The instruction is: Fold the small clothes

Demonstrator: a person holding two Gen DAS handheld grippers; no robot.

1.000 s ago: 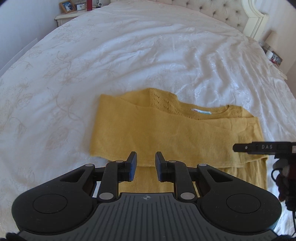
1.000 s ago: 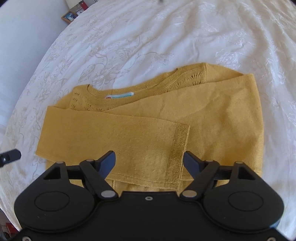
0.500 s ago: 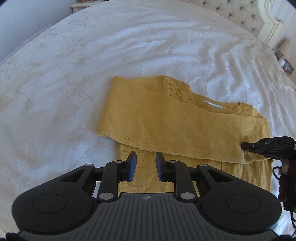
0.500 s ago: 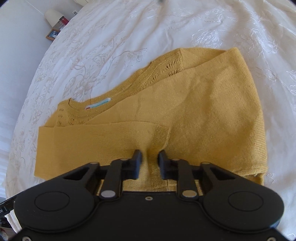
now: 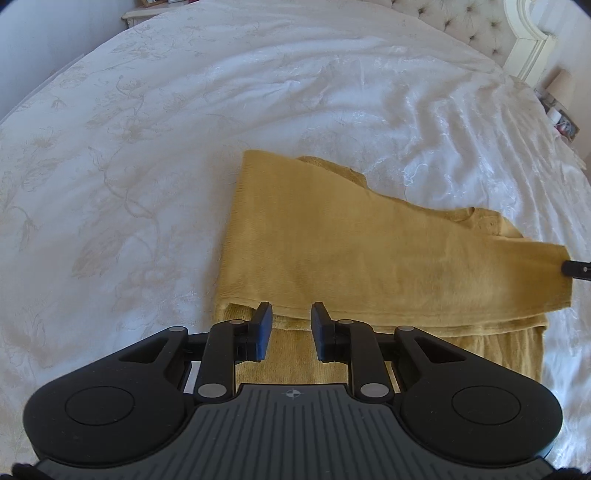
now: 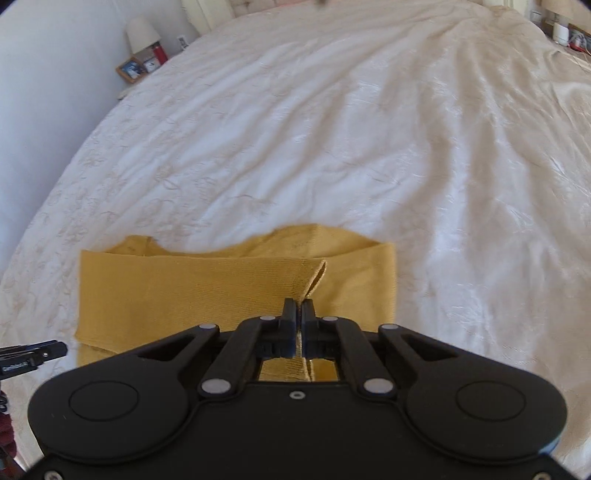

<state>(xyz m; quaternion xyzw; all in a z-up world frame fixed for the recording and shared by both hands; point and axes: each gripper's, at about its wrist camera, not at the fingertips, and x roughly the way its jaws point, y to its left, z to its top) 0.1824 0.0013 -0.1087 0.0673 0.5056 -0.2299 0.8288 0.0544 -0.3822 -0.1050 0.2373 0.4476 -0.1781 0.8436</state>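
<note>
A mustard-yellow knit sweater point(image 5: 369, 258) lies on the white bedspread point(image 5: 184, 129), its sleeves folded across the body. My left gripper point(image 5: 291, 319) is open, its jaws a small gap apart, just above the sweater's near hem, holding nothing. My right gripper point(image 6: 299, 308) is shut on the sleeve cuff point(image 6: 314, 277) of the sweater point(image 6: 184, 291) and lifts it so the cuff stands up off the body. The right gripper's tip shows at the far right edge of the left wrist view point(image 5: 578, 267).
The bedspread point(image 6: 369, 129) stretches wide around the sweater. A tufted headboard point(image 5: 461, 14) stands at the far end. Nightstands with a lamp point(image 6: 142, 31), photo frames and small items sit at the bed's sides.
My right gripper went from wide open to shut on the sleeve cuff and has lifted it. Both cameras swung closer and lower over the sweater. The left gripper's jaws stayed the same.
</note>
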